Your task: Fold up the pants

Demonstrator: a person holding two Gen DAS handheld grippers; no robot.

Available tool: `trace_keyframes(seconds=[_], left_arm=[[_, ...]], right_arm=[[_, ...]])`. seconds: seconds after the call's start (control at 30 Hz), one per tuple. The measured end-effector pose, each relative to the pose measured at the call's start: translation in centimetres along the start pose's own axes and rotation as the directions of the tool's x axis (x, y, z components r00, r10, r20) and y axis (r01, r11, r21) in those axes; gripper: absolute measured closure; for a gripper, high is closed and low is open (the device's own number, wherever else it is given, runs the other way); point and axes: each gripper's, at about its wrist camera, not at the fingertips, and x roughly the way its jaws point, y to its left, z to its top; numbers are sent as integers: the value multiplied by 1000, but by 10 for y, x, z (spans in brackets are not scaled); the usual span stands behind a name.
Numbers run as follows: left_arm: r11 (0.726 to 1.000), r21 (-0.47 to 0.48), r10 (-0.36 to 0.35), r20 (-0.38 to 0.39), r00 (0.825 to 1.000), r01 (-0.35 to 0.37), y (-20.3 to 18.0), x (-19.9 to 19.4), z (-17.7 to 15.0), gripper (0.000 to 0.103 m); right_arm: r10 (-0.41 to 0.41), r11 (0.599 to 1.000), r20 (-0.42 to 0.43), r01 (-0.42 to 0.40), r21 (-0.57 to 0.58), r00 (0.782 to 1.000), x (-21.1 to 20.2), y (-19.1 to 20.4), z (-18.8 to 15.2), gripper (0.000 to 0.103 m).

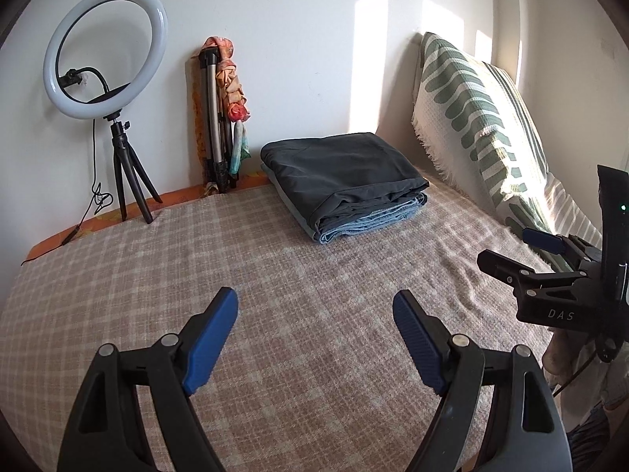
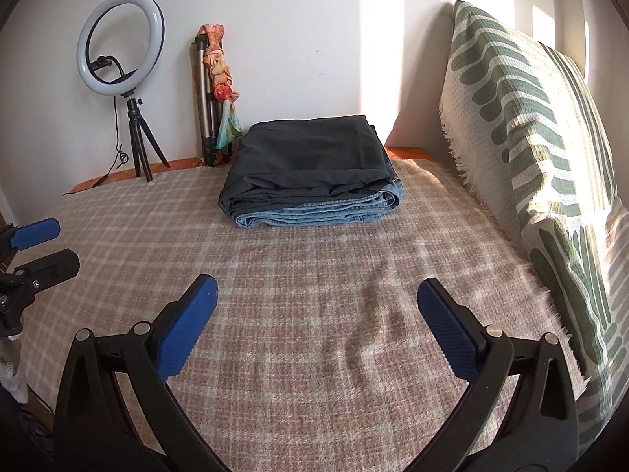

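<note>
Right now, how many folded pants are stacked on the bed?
2. The dark grey pants lie on top; the blue jeans lie underneath, only their edges showing. The stack sits on the plaid blanket near the wall. More could be hidden between them.

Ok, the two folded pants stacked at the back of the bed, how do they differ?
The dark pants lie on top; the blue denim pants lie underneath, showing only along their front and right edges. The dark pants look smooth and charcoal; the denim is light blue with stitched seams. Both are folded flat on the checked blanket, apart from both open grippers.
</note>
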Motion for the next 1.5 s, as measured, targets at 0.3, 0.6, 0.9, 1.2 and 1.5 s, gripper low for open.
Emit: trace_keyframes(seconds=[0.3, 0.6, 0.9, 1.2, 1.5], left_arm=[[1000, -19, -13, -20, 1000, 12, 1, 4, -3, 23], [997, -72, 18, -48, 999, -21, 10, 9, -1, 23], [997, -64, 40, -51, 998, -43, 8, 8, -1, 23], [997, -65, 44, -47, 998, -46, 8, 6, 1, 23], [996, -71, 44, -45, 998, -47, 8, 5, 1, 23]], right_arm=[[-14, 1000, 11, 14, 16, 1000, -2, -4, 2, 0], [3, 1000, 9, -3, 5, 1000, 2, 0, 4, 0], [8, 1000, 8, -8, 8, 1000, 3, 1, 4, 0], [15, 1000, 2, -15, 2, 1000, 4, 5, 3, 0], [15, 1000, 2, -15, 4, 1000, 4, 6, 3, 0]])
